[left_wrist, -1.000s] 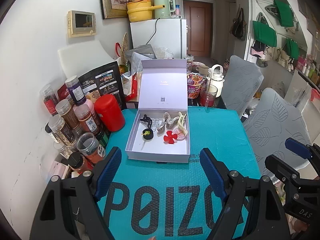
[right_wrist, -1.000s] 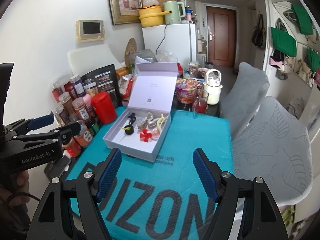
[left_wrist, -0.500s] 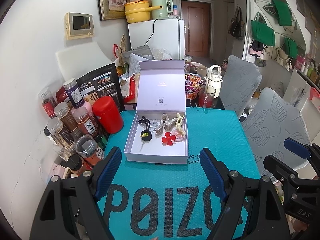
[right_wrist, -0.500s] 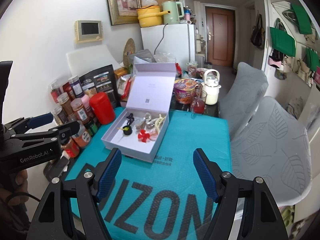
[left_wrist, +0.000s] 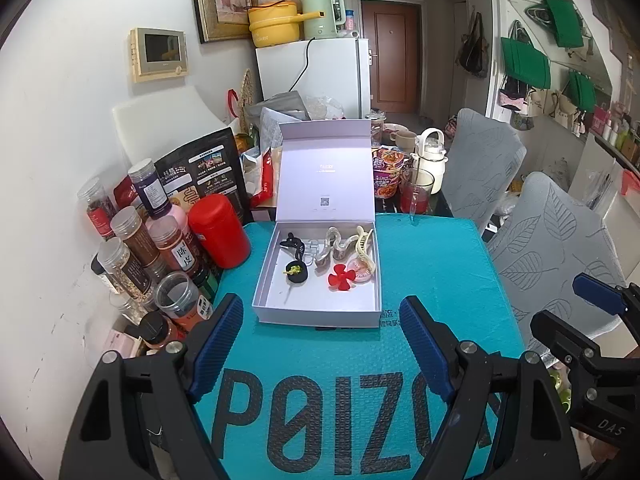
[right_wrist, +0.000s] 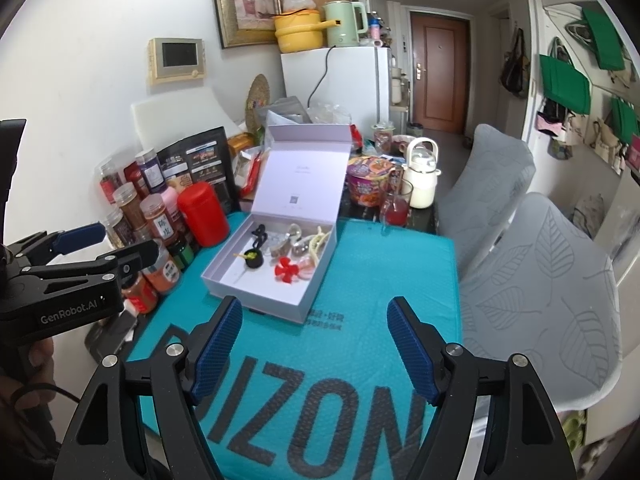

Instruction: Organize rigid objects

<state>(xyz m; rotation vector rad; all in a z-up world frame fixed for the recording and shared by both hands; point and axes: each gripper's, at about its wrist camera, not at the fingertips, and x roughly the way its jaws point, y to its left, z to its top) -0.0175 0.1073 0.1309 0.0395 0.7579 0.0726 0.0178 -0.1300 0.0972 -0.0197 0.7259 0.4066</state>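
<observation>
An open lavender gift box point(left_wrist: 316, 314) with its lid raised sits on the teal mat point(left_wrist: 436, 272); it also shows in the right wrist view point(right_wrist: 260, 300). Inside lie several hair clips: a red flower clip point(left_wrist: 341, 277), a black clip with a green bit point(left_wrist: 295, 272), a cream claw clip point(left_wrist: 362, 244) and a silver wavy clip point(left_wrist: 332, 246). My left gripper point(left_wrist: 322, 336) is open and empty, just short of the box's near wall. My right gripper point(right_wrist: 314, 338) is open and empty, near the box's front right corner.
Several spice jars point(left_wrist: 132, 244) and a red canister point(left_wrist: 218, 230) crowd the mat's left edge. A noodle cup point(left_wrist: 386, 174), a glass of red drink point(left_wrist: 416, 194) and a white kettle point(left_wrist: 430, 160) stand behind the box. Two grey chairs point(left_wrist: 548, 248) stand at the right.
Both grippers have drawn back and risen slightly, so the box looks a little farther off. Both stay open. Nothing in the box has moved.
</observation>
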